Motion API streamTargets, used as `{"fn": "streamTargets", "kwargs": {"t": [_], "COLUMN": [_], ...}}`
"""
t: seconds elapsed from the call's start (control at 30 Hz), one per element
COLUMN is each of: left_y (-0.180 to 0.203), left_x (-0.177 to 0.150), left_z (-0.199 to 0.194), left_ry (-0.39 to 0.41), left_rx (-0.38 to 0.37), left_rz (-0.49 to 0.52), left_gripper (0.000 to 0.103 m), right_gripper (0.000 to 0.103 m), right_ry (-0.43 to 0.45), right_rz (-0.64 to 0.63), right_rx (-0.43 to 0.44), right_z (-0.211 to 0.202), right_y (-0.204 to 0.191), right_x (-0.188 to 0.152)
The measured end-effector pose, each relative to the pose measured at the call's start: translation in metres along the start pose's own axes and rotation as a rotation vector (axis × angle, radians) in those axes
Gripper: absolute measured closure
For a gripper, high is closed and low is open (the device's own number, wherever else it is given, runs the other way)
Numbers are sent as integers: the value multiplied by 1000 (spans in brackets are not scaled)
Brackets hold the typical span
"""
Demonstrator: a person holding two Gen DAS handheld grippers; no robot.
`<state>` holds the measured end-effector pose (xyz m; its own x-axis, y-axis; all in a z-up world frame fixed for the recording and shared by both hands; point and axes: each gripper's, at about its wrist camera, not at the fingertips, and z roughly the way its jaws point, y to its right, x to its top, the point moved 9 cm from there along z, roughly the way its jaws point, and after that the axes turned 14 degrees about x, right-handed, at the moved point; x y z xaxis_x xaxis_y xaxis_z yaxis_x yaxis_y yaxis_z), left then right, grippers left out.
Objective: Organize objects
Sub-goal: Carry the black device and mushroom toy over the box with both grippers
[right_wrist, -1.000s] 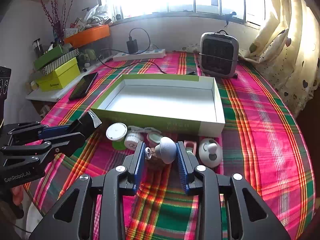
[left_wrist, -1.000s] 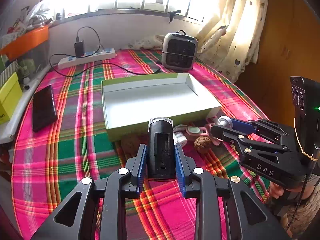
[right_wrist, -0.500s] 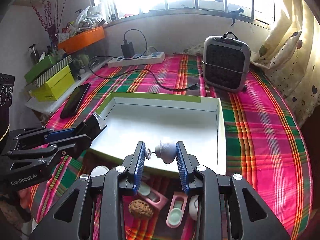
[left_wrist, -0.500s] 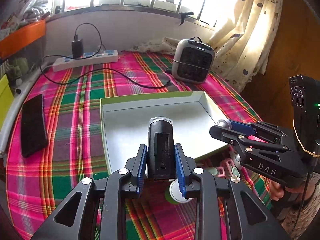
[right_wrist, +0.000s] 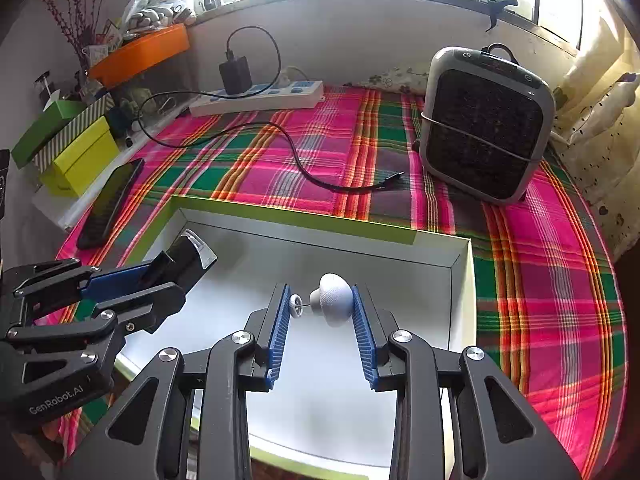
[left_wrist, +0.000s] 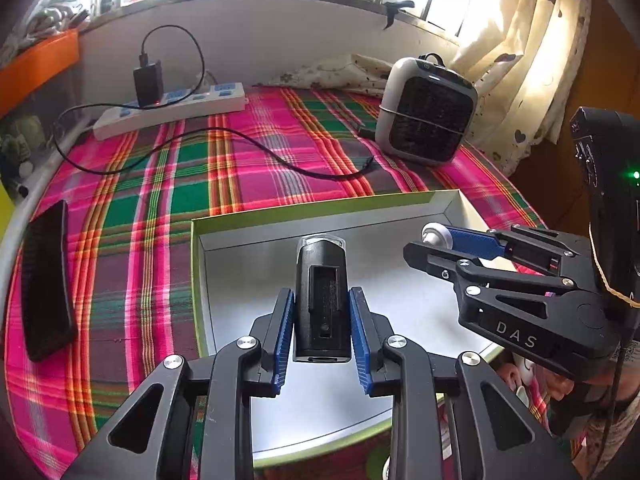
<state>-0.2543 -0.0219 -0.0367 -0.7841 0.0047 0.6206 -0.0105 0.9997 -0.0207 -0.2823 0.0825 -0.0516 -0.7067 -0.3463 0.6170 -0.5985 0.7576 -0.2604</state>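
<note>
Table (left_wrist: 256, 176) with plaid cloth carries everything. Box (left_wrist: 280, 213), shallow, green outside and white inside, sits toward the near edge; its floor looks bare in both views. Heater (right_wrist: 486, 128) stands at the far right corner, power strip (right_wrist: 260, 98) along the far edge, phone (left_wrist: 46, 280) by the left edge, all well apart from the box.

Left gripper (left_wrist: 322, 314) is clamped on a black device (left_wrist: 321, 292), upright-ish between the pads, held over the box's left half. Right gripper (right_wrist: 320, 308) is pinching a white knob (right_wrist: 334, 298) with a small pin end, over the box's right half. Whether either item touches the box floor, cannot tell; they look held above it.

Step in hand, likely: set both items down inside the box. To do it well: lower each until it nearly meets the floor before releasing, keep the two apart so the grippers don't clash, device near the left wall, knob toward the right wall. The knob is rounded and may roll, so release low and gently.
</note>
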Motion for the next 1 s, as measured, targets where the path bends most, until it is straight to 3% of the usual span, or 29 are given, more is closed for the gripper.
{"fn": "streamTargets", "kwargs": {"t": [0.3, 1.0], "left_y": [-3, -5], "left_x": [0, 4], "left_z": [23, 30], "left_ry": [-47, -37], "left_rx": [18, 48], "left_rz": [0, 13], "left_gripper": [78, 78], "right_gripper": [71, 70], "right_ry": [-40, -54], "right_rz": [20, 32], "right_rx": [-3, -50], "right_z": [19, 29], "right_y": [14, 22], "right_x": [6, 8]}}
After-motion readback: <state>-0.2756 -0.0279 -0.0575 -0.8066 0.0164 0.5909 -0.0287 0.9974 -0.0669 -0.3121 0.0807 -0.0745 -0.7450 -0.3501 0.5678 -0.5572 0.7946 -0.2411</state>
